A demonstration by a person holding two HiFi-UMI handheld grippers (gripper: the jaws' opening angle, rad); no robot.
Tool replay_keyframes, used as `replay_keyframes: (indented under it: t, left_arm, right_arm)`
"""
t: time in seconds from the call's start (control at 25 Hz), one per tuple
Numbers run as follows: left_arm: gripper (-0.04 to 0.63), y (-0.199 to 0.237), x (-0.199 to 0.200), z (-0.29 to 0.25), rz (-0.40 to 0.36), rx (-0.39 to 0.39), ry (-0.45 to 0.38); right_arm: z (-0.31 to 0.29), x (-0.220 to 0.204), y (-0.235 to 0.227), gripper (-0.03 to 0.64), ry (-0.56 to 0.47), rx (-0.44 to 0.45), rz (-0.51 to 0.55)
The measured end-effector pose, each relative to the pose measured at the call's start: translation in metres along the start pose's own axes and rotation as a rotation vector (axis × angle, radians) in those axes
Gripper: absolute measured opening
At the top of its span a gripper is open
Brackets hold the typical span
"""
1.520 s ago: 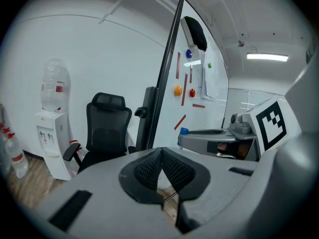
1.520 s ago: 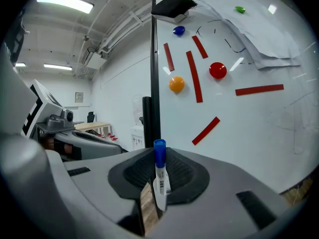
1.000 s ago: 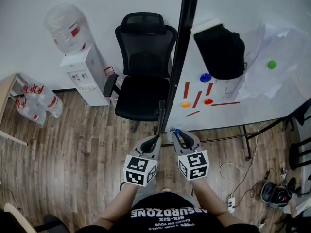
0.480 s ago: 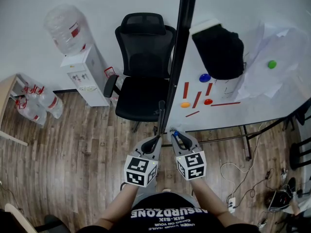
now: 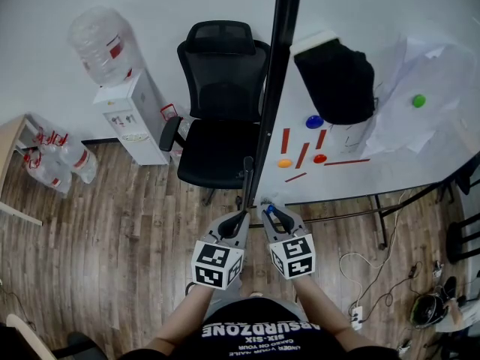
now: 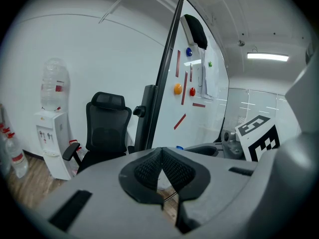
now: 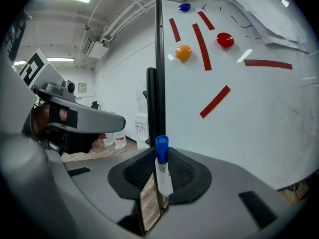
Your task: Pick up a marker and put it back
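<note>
A white marker with a blue cap point(image 7: 162, 156) stands upright between the pads of my right gripper point(image 7: 160, 176), which is shut on it; in the head view its blue cap point(image 5: 268, 209) pokes out past the jaws of the right gripper point(image 5: 270, 217). The cap points toward the whiteboard point(image 5: 375, 167) just ahead, near its lower left corner. My left gripper point(image 5: 240, 222) hangs beside the right one, close to the board's black post point(image 5: 270, 96). In the left gripper view its pads point(image 6: 149, 166) meet at the tips with nothing between them.
On the whiteboard are red strips point(image 5: 303, 154), an orange magnet point(image 5: 284, 163), a red magnet point(image 5: 320, 158), a blue magnet point(image 5: 315, 121), a green magnet point(image 5: 418, 101), a black eraser point(image 5: 334, 77) and papers. A black office chair point(image 5: 217, 118) and a water dispenser point(image 5: 127, 115) stand to the left. Cables lie on the floor at the right.
My right gripper has drifted slightly left and down in the head view with the marker still in it. The left gripper has hardly moved.
</note>
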State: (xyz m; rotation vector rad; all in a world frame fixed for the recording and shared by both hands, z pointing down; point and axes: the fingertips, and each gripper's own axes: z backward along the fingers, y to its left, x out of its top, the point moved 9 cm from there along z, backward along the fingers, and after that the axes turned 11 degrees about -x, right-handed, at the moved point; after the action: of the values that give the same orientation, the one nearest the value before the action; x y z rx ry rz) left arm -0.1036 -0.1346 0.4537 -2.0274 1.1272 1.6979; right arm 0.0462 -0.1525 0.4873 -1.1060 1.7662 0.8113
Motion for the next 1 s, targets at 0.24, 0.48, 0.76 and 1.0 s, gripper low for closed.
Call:
replay_keyframes:
  t: [0.24,0.48,0.76,1.0]
  left_arm:
    - [0.008,-0.001,0.001,-0.001,-0.004,0.001,-0.001]
    - [0.008,-0.004,-0.001,-0.004,-0.01,0.0,0.004]
    - [0.008,-0.008,-0.002,-0.003,-0.013,0.002,0.012]
    - [0.008,-0.012,-0.003,-0.003,-0.015,0.005,0.011]
  right_arm:
    - [-0.001,-0.004,0.0,0.077,0.016,0.01,0.006]
    - [-0.001,-0.008,-0.004,0.086,0.031,0.011,0.005]
    - [0.003,-0.012,-0.005,0.089,0.039,0.009,-0.003]
    - [0.006,-0.015,-0.007,0.089,0.04,0.01,-0.005]
